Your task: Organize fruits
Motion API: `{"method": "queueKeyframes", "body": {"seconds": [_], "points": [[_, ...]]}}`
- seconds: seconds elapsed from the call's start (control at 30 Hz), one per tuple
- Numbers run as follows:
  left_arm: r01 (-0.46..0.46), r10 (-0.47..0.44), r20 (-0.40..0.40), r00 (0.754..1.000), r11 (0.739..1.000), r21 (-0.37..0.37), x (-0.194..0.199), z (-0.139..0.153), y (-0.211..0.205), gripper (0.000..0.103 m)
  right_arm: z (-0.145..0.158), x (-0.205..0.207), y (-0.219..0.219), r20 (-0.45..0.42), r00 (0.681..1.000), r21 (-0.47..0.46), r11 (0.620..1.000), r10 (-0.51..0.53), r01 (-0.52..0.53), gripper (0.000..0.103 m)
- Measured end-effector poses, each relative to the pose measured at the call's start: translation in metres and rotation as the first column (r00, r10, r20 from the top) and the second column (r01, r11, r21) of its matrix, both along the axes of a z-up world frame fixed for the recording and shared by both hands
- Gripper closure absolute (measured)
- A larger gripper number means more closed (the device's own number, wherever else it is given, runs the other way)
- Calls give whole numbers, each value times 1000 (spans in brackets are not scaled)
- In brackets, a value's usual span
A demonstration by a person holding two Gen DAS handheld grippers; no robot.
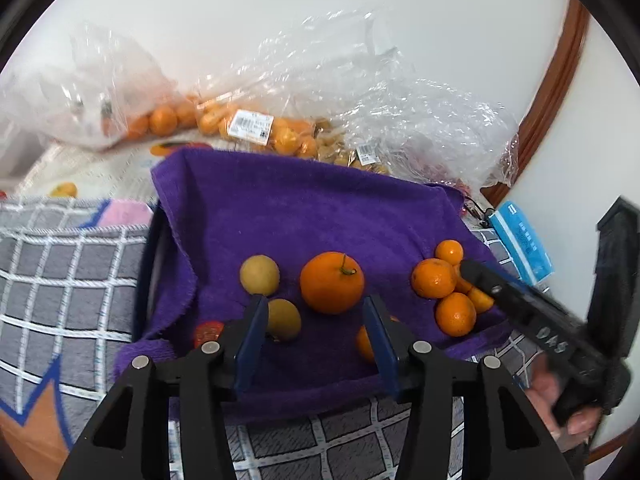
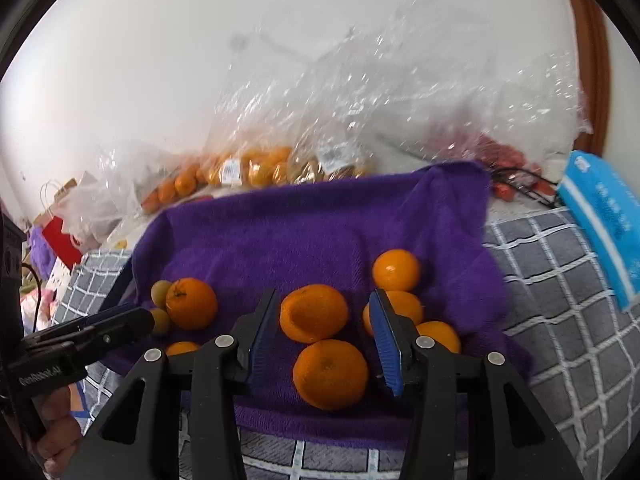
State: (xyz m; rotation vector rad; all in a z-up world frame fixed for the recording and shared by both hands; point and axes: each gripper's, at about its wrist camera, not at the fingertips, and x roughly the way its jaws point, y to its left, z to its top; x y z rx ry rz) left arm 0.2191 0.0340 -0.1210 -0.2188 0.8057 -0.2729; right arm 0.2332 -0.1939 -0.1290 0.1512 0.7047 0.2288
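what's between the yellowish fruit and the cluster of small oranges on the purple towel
In the left wrist view, one big stemmed orange sits between the yellowish fruit and the small orange cluster; otherwise bare purple towel.

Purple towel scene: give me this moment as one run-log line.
left tool: open, empty | right tool: open, over small oranges, none gripped | purple towel: big orange, yellow-green fruits | bags: fruit remains
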Motion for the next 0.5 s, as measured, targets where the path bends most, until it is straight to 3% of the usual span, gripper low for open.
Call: {"method": "queueKeyframes", "body": {"seconds": [0.13, 0.2, 0.33, 0.4, 0.5], "points": [[-24, 24, 29, 999, 1000, 12, -26, 25, 5, 53, 29, -25, -5, 1, 998, -21, 998, -58, 58, 56], [-31, 30, 58, 998, 999, 13, -45, 39, 8, 46, 44, -45, -6, 12, 997, -29, 996, -80, 81, 54], [-85, 71, 125, 990, 990, 115, -87, 62, 4, 34, 74, -98, -8, 68, 991, -7, 993, -119, 120, 34], [-83, 69, 119, 990, 990, 111, -103, 67, 5, 31, 84, -122, -11, 87, 984, 7, 988, -156, 156, 27], [-82, 74, 105, 992, 994, 78, -126, 71, 8, 29, 89, -149, -12, 52, 980, -9, 982, -190, 190, 27]]}}
